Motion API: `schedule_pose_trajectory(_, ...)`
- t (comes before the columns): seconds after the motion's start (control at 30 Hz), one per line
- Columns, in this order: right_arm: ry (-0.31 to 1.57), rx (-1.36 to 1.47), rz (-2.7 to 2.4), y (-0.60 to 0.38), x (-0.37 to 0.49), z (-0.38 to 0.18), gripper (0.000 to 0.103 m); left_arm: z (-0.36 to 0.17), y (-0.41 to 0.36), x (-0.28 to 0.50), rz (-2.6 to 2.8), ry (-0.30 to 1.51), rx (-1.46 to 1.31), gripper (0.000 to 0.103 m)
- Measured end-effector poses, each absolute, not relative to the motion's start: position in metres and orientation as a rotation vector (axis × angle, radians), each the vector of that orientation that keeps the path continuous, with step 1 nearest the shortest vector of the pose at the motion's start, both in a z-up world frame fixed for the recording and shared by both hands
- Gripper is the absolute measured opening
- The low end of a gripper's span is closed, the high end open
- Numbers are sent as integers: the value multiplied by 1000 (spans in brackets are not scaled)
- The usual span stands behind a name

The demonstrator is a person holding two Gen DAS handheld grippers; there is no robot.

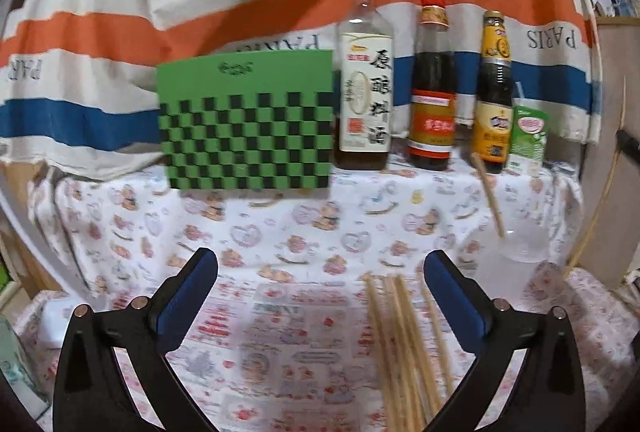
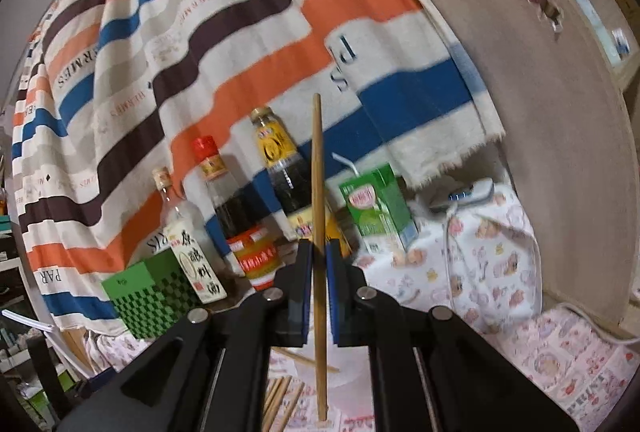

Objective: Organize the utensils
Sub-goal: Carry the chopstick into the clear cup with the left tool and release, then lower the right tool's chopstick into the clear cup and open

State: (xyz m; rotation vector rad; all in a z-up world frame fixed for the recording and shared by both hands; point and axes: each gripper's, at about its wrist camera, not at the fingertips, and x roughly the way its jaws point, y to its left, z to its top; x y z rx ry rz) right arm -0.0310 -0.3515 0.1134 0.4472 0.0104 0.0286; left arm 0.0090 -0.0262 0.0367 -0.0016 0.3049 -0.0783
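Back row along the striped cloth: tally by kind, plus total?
Glass bottles: 3, namely the clear bottle with the white label, the red-capped bottle and the yellow-labelled bottle
Green drink carton: 1
Green checkered box: 1
Total: 5

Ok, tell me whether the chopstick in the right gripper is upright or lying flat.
Upright. The chopstick stands near vertical, clamped between the right gripper's blue pads, its upper end rising in front of the sauce bottles.
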Motion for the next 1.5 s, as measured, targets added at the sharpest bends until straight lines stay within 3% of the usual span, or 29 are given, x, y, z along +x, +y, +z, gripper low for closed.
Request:
schedule_pose_trajectory(0.43,32,307,-148,-338,40,129,6,22,-30,22,-54,349,17,102)
schedule_pose_trajectory(1.17,288,233,-42,-317,38,62,9,38,-6,14,-14,334,-103,102)
schedule_pose_trajectory(1.23,308,241,-26,-318,37,62,26,37,-2,15,-7,340,-116,102)
schedule_pose_trajectory(1.3,342,244,-1,-317,37,63,64,36,2,16,-5,350,-139,102)
schedule_pose_trajectory(1.4,395,240,47,-311,36,63,93,36,5,16,9,357,-149,102)
schedule_pose_trajectory(1.5,441,256,105,-304,36,61,97,39,3,12,12,337,-132,102)
